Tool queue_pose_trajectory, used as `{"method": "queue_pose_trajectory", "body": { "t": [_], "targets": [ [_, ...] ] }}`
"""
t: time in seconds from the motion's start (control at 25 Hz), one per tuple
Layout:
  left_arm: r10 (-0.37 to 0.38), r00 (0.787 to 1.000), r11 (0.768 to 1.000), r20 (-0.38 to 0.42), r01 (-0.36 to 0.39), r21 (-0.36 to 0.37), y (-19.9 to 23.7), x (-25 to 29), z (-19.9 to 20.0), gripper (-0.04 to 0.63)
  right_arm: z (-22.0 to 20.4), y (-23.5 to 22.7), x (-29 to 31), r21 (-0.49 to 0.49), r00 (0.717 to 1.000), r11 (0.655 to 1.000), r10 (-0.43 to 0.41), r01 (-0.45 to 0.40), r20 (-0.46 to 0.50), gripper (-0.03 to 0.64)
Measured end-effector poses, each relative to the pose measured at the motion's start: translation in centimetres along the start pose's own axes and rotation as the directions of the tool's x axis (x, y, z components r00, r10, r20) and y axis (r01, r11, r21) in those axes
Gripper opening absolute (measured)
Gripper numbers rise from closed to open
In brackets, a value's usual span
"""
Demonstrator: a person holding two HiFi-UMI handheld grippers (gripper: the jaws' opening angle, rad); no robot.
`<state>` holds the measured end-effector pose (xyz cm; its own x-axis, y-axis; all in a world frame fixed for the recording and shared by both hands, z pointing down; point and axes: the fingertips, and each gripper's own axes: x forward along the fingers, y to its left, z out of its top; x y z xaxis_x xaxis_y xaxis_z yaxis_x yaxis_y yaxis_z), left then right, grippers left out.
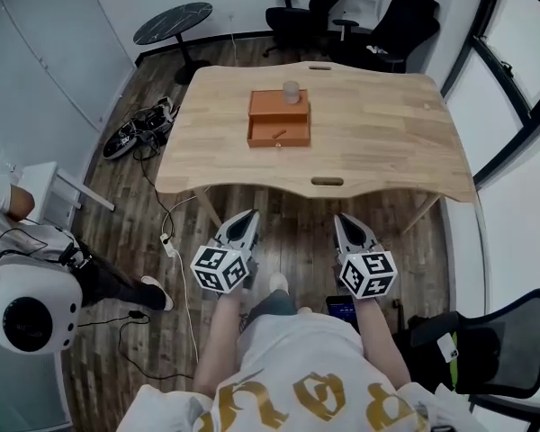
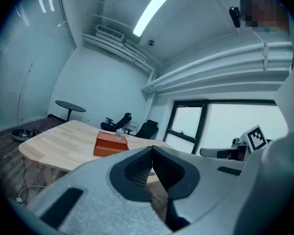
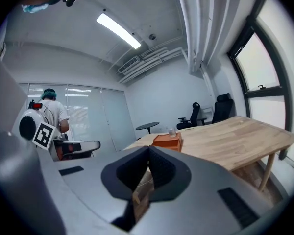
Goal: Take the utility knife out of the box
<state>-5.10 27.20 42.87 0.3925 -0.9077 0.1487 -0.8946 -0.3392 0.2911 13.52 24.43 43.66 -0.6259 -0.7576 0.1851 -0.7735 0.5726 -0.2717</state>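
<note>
Wood, pale and smooth-grained, makes up the desk [image 1: 387,142], a broad top with wavy long edges and rounded corners. Near its middle, toward the far side, I see the box [image 1: 278,120]: orange, rectangular, matte and flat-sided. A small translucent cup [image 1: 292,92] stands at its far edge; whether it is on the box or just behind it I cannot tell. I cannot make out the utility knife itself.

My left hand-held gripper [image 1: 249,212] and right hand-held gripper [image 1: 342,216] hang side by side short of the desk's near edge, above the dark plank floor [image 1: 292,232], well apart from the box. Each is grey moulded plastic tapering to a point, with a black-and-white marker cube [image 1: 223,268] at its back. On both, the jaws, lined with cross-hatched black padding, are pressed together with nothing between them.
</note>
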Motion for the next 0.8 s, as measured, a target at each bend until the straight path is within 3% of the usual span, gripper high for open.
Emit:
{"method": "queue_pose_trajectory", "body": {
  "t": [0.48, 0.8],
  "targets": [
    [-0.002, 1.000, 1.000, 0.015, 0.002, 0.022, 3.7, 6.5, 1.2, 0.009, 0.1, -5.5, 6.2, 0.030, 0.998, 0.998, -0.062, 0.062, -0.030, 0.011],
    [-0.009, 1.000, 0.998, -0.024, 0.010, 0.055, 10.3, 16.6, 3.8, 0.009, 2.0, -9.2, 16.3, 0.030, 0.994, 0.996, -0.076, 0.079, -0.073, 0.011]
  ]
}}
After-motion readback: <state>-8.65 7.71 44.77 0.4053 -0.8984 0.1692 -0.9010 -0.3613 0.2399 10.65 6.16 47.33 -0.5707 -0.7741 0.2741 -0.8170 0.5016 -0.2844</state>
